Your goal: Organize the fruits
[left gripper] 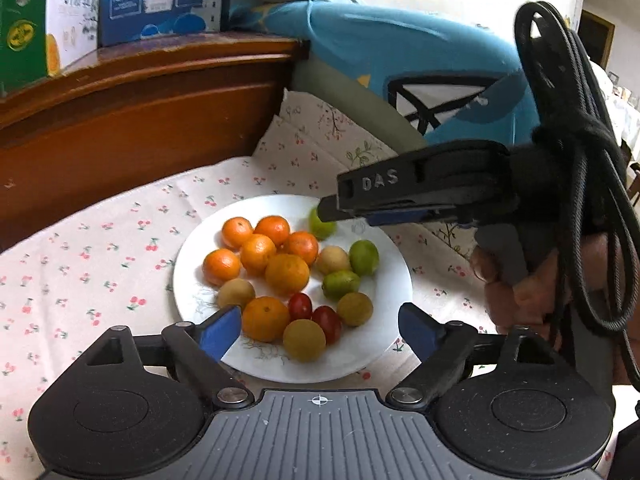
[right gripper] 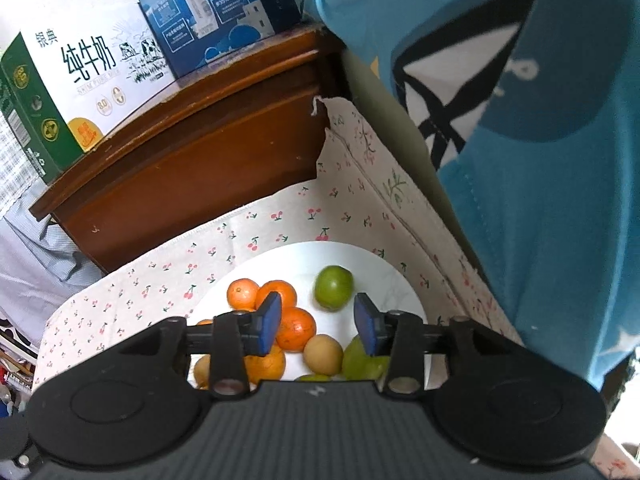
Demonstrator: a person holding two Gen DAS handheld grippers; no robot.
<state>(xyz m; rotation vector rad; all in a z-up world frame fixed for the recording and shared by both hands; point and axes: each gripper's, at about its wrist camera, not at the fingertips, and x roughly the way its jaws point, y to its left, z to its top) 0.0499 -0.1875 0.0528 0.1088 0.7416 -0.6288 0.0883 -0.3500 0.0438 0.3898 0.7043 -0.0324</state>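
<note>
Both tongs, left tongs (left gripper: 320, 330) and right tongs (right gripper: 318, 322), are held released over the plate (left gripper: 384, 344), fruit grouped by kind.

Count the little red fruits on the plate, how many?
2. One red fruit sits near the front of the white plate, below the big orange; the other touches it on its right. More could hide under the claw.

"das" on the right gripper (left gripper: 384, 204); "纯牛奶" and "8.0" on the green-and-white milk carton (right gripper: 80, 76)
</note>
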